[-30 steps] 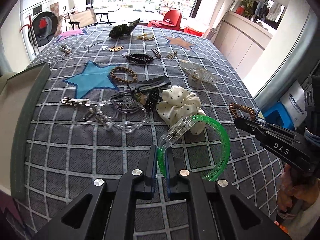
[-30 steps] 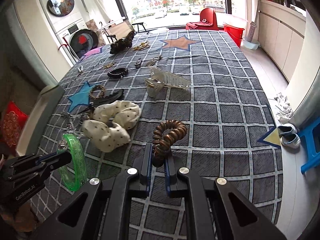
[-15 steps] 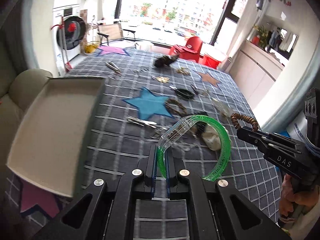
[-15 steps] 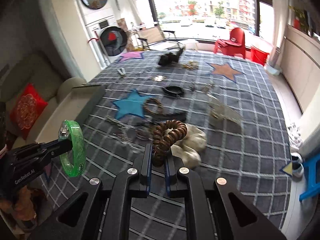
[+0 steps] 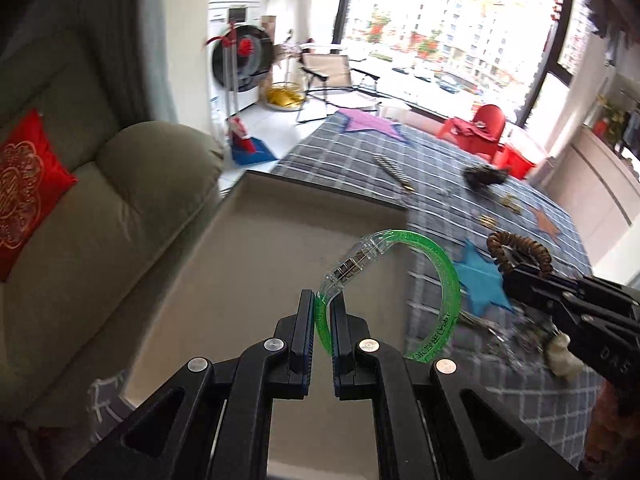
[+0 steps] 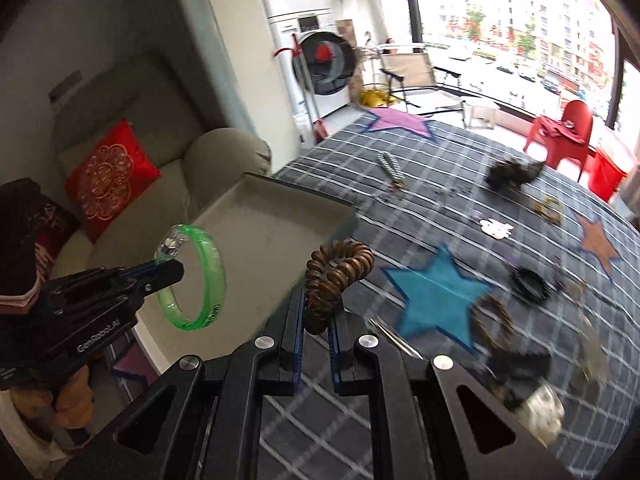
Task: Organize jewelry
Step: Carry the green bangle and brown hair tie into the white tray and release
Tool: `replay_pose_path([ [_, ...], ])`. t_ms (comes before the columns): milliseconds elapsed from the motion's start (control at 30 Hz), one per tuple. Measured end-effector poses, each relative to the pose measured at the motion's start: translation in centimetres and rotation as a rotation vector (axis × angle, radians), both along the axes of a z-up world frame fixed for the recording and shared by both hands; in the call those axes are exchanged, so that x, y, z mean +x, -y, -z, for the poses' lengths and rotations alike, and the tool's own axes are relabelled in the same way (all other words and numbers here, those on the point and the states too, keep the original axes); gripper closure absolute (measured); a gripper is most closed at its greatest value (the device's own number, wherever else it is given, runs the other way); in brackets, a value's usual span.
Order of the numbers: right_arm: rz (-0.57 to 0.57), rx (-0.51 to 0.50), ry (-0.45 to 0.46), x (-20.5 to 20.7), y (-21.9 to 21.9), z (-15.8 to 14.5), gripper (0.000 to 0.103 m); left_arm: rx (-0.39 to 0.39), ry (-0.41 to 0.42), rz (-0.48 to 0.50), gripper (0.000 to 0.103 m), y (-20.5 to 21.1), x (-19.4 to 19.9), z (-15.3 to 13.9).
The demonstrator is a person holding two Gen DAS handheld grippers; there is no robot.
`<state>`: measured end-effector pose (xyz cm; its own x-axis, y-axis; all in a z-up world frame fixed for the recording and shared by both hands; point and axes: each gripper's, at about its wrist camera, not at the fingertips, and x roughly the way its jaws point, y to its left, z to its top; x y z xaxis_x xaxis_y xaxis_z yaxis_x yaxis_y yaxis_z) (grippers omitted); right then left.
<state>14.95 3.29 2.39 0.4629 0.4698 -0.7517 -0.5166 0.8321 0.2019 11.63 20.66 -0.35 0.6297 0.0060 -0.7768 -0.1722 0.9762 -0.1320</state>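
Observation:
My left gripper (image 5: 323,312) is shut on a green translucent bangle (image 5: 446,280), held in the air over a shallow beige tray (image 5: 256,264). From the right wrist view the same bangle (image 6: 208,268) hangs at the left gripper (image 6: 172,270) above the tray (image 6: 256,220). My right gripper (image 6: 318,320) is shut on a brown spiral hair tie (image 6: 336,276), above the bed near the tray's right edge. In the left wrist view that hair tie (image 5: 518,248) shows at the right gripper (image 5: 516,276), over the blue star.
A grey checked bedspread (image 6: 460,208) with coloured stars carries several hair clips, ties and bracelets, blurred here. A beige sofa (image 5: 100,216) with a red cushion (image 5: 24,192) stands left of the tray. A washing machine (image 6: 324,64) and a folding chair (image 6: 416,72) stand behind.
Both grippers have swung left from over the scattered accessories to the tray at the bed's left edge, each still holding its item. The views have rolled and blurred.

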Motion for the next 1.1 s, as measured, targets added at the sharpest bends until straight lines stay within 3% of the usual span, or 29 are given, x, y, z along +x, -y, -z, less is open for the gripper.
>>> replay_pose_path([
  [233,-0.06,-0.012,-0.053,6.3,-6.3,2.9,0.092,0.015,-0.131,-0.068,0.094,-3.8,6.2,4.4],
  [433,-0.052,-0.02,-0.13,10.0,-8.8,6.6,0.092,0.022,-0.255,-0.079,0.093,-4.6,9.3,8.5],
  [767,-0.033,-0.046,-0.217,12.0,-9.7,10.1,0.091,0.125,-0.234,-0.053,0.093,-3.2,9.6,8.2],
  [967,-0.036,-0.073,-0.198,11.8,-9.6,10.0,0.089,0.128,-0.236,-0.058,0.093,-3.6,10.0,8.1],
  [1067,-0.047,-0.061,-0.195,11.7,-9.6,9.7,0.071,0.141,-0.236,-0.057,0.09,-3.4,9.8,8.1],
  [1100,-0.046,-0.064,-0.182,11.5,-9.6,9.4,0.059,0.147,-0.237,-0.06,0.088,-3.3,9.8,8.1],
])
